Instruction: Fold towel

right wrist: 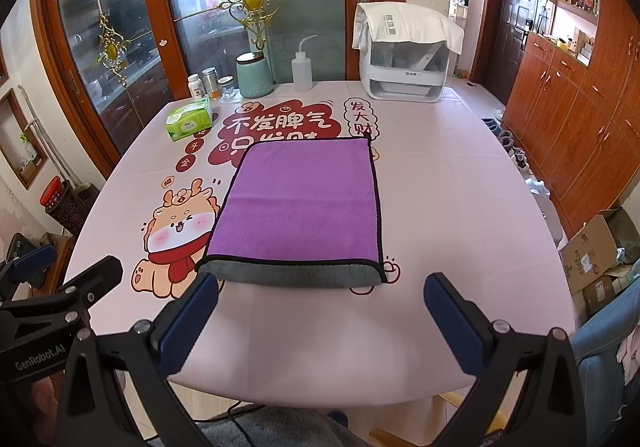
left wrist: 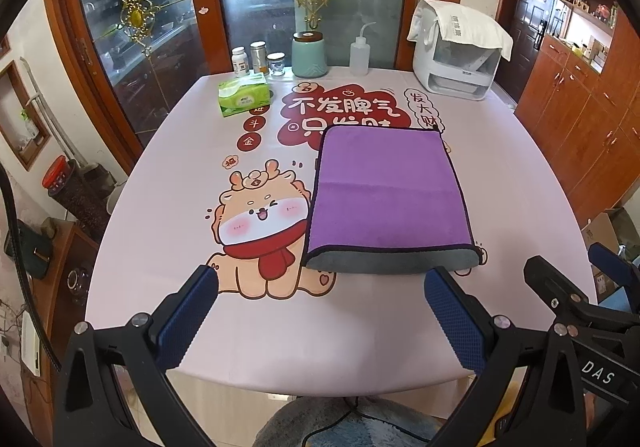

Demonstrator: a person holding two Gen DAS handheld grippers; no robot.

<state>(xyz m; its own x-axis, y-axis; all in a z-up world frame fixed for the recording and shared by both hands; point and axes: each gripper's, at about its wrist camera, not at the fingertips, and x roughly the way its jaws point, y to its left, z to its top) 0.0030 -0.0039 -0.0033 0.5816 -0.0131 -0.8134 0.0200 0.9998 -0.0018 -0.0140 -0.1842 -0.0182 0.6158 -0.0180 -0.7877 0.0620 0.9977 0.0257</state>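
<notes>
A purple towel (left wrist: pixel 386 191) with a dark hem lies folded flat on the pink printed table (left wrist: pixel 160 271); its grey underside shows along the near edge. It also shows in the right wrist view (right wrist: pixel 300 203). My left gripper (left wrist: pixel 320 287) is open and empty, just short of the towel's near edge and a little left of it. My right gripper (right wrist: pixel 320 291) is open and empty, just short of the same edge. The right gripper also shows at the right edge of the left wrist view (left wrist: pixel 576 287), and the left gripper at the left edge of the right wrist view (right wrist: pixel 68 279).
At the table's far edge stand a green tissue box (left wrist: pixel 242 94), several small jars (left wrist: pixel 258 59), a teal canister (left wrist: pixel 309 54), a squeeze bottle (left wrist: pixel 359 57) and a white appliance (left wrist: pixel 460 63) draped with a cloth. Wooden cabinets (right wrist: pixel 580 119) and cardboard boxes (right wrist: pixel 596 251) stand right.
</notes>
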